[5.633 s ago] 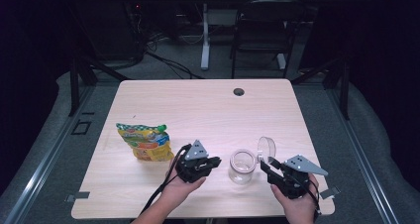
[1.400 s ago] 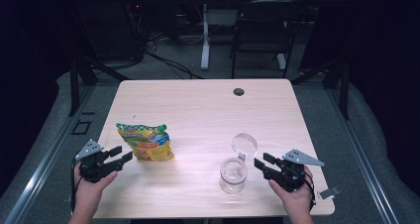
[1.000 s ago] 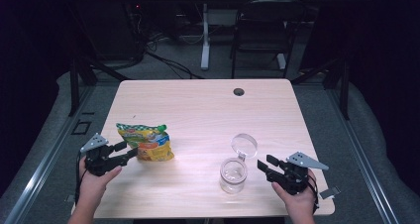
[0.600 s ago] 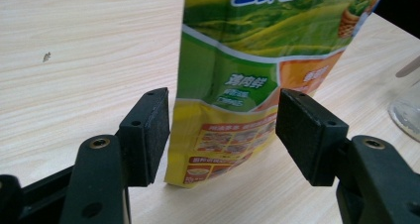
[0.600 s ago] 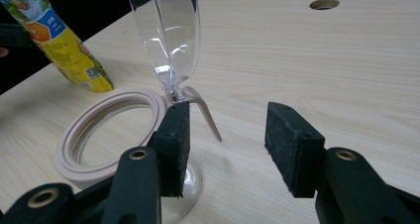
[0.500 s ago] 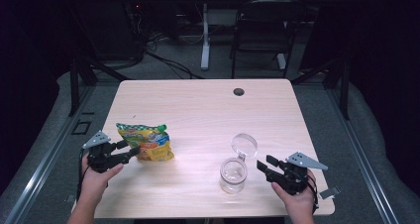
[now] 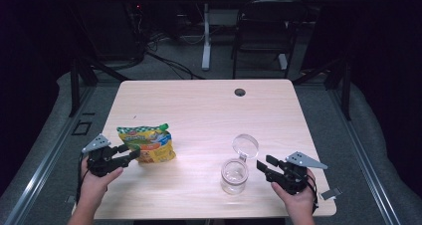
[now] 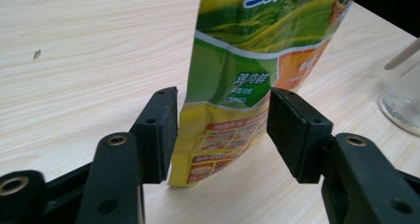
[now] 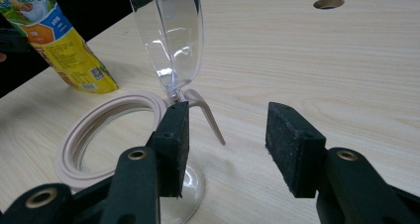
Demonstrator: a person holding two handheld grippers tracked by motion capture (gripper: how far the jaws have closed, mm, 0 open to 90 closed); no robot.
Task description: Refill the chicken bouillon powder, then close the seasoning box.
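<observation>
A yellow-green snack bag [image 7: 148,144] lies at the table's left front. My left gripper [image 7: 130,154] is at the bag's near end. In the left gripper view the bag [image 8: 233,80] reaches between the jaws of my left gripper [image 8: 223,130], which have just been closing; the pads stand close to its edges without visibly squeezing it. A clear glass jar [image 7: 234,174] stands at the front right with its hinged lid [image 7: 245,145] swung up. My right gripper [image 7: 263,166] is open just right of the jar. In the right gripper view, my right gripper [image 9: 225,144] is beside the lid [image 9: 168,35] and the beige rim ring [image 9: 106,135].
The pale wooden table [image 7: 209,110] has a round cable hole [image 7: 240,92] at its far middle. A dark chair [image 7: 263,26] and desk legs stand behind the table. The near table edge runs just under both hands.
The left gripper has crept a little right, up to the bag's end, and its jaws have narrowed around it. The right gripper, jar and lid have stayed where they were.
</observation>
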